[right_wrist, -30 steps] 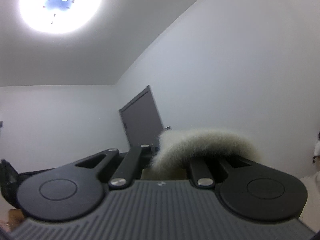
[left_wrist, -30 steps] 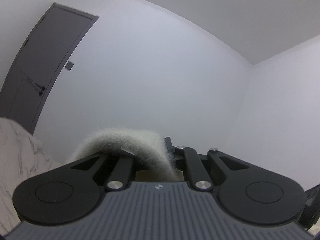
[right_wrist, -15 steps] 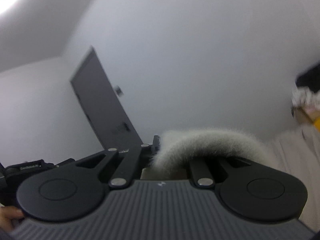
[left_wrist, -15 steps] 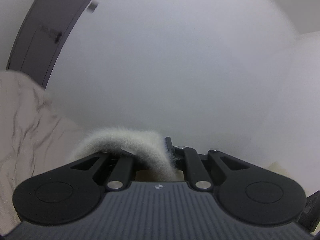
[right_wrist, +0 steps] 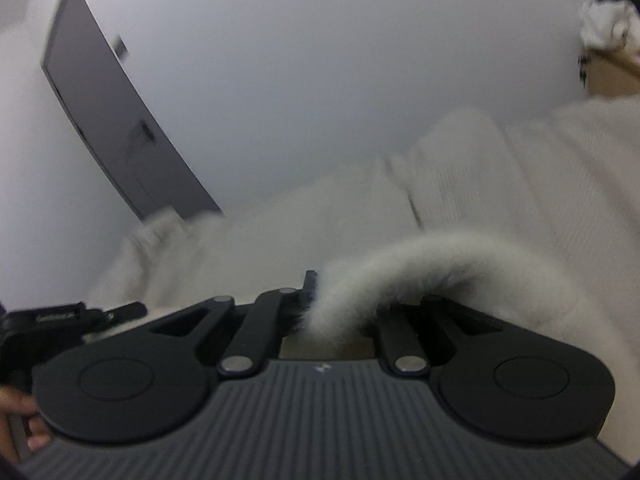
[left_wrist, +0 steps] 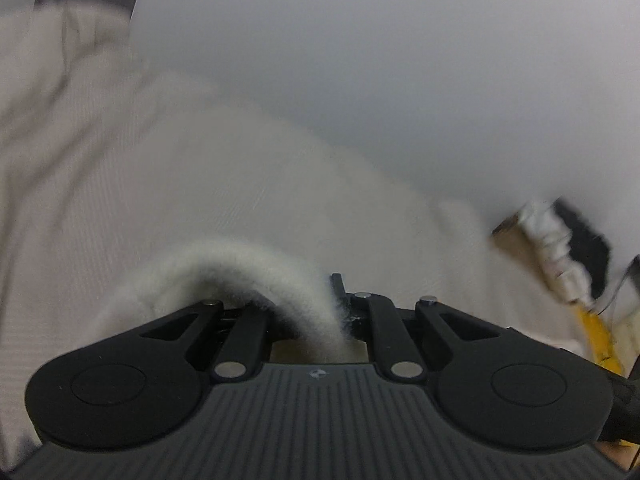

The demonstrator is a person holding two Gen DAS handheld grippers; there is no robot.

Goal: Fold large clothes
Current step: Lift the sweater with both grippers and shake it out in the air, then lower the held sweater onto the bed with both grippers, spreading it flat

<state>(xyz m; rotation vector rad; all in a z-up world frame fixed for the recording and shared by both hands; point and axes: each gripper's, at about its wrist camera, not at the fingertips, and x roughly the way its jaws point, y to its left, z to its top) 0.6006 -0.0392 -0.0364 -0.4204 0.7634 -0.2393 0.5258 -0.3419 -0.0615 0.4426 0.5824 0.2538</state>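
A fuzzy white garment (left_wrist: 240,264) is the piece being handled. One edge of it is pinched in my left gripper (left_wrist: 337,300), which is shut on it; the pile arches away to the left from the jaws. In the right wrist view the same fuzzy garment (right_wrist: 440,256) curves off to the right from my right gripper (right_wrist: 316,292), also shut on it. Both grippers point down toward a cream ribbed bed cover (left_wrist: 140,168), and the rest of the garment hangs hidden below the gripper bodies.
The bed cover (right_wrist: 520,184) fills the ground ahead. A cardboard box with black and white clothes (left_wrist: 560,240) and something yellow (left_wrist: 596,332) sits at the right. A grey door (right_wrist: 108,108) stands in the white wall. A hand (right_wrist: 24,420) shows low left.
Both views have tipped down from wall and ceiling to the bed. Both grippers came down and forward with the fuzzy garment still pinched; the box has come into the left view.
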